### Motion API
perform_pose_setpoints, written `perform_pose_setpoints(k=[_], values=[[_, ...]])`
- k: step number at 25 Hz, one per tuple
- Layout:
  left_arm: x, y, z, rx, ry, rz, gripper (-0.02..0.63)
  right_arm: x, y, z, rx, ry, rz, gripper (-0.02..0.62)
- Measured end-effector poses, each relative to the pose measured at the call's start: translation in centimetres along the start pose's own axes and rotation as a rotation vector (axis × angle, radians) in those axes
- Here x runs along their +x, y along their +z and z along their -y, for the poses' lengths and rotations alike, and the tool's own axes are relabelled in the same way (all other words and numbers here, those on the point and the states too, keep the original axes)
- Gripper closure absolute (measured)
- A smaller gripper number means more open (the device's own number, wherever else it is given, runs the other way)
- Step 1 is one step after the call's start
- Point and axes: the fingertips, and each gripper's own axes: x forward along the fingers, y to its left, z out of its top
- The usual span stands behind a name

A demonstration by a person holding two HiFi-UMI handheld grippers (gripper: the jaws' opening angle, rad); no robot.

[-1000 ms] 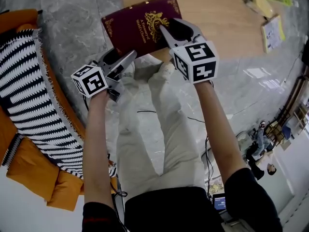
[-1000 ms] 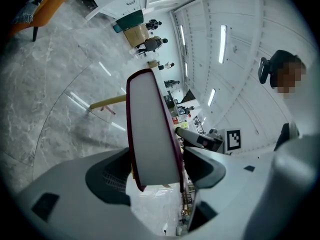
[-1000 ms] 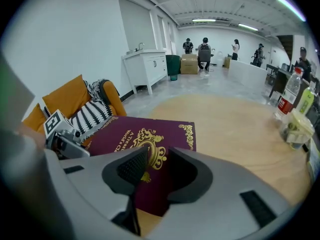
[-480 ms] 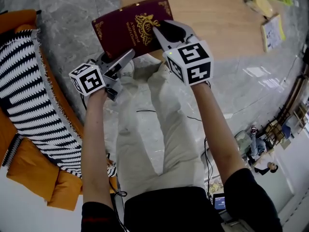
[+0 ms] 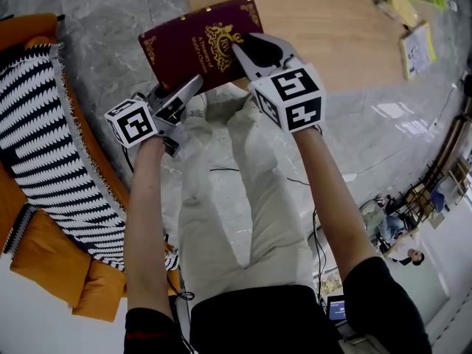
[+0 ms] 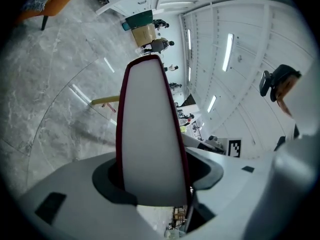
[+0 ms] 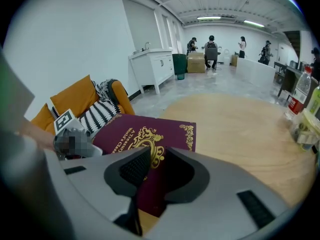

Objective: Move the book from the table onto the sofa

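A maroon book [image 5: 190,44] with gold print hangs over the near left edge of the wooden table [image 5: 332,35], held at both ends. My right gripper [image 5: 240,50] is shut on its near edge, one jaw on the cover [image 7: 145,134] and the other under it; its jaws have just been closing. My left gripper [image 5: 193,85] grips the near left corner. In the left gripper view the white page edge [image 6: 150,134] fills the gap between the jaws, which have just been closing on it. The orange sofa [image 5: 44,257] lies to the left.
A black-and-white striped throw [image 5: 37,146] covers the sofa seat. On the table's far right lie a small notebook [image 5: 417,50] and a yellow packet [image 5: 402,6]; bottles [image 7: 302,91] stand there too. The person's legs [image 5: 236,198] are below the grippers. Grey marble floor [image 5: 110,43] separates table and sofa.
The book has shifted left toward the sofa and turned slightly, with the right gripper moving left along with it. The left gripper has edged a little left.
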Motion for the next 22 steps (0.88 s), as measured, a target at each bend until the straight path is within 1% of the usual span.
perform_pose_setpoints(k=[4,9,11,13,17,22], values=[[-0.1,-0.1,0.8,-0.041,0.021,0.038,0.348,-0.6,0.2,0.7,0.054,0.009,0.023,0.492],[-0.3,0.6,3.3,0.027,0.056,0.069,0.365,-1.6,0.6,0.9,0.107,0.012,0.042,0.498],[-0.5,0.6,3.6,0.036,0.079,0.084,0.371,-1.7,0.8,1.0,0.135,0.016,0.046,0.526],[-0.8,0.9,3.7,0.041,0.091,0.099,0.375,-1.9,0.9,1.0,0.165,0.018,0.061,0.535],[-1.1,1.8,4.9,0.071,0.103,0.123,0.379,-3.4,1.4,0.8,0.155,0.011,0.088,0.540],[-1.6,3.0,7.2,0.115,0.114,0.120,0.379,-5.7,3.4,0.1,0.153,0.023,0.117,0.541]])
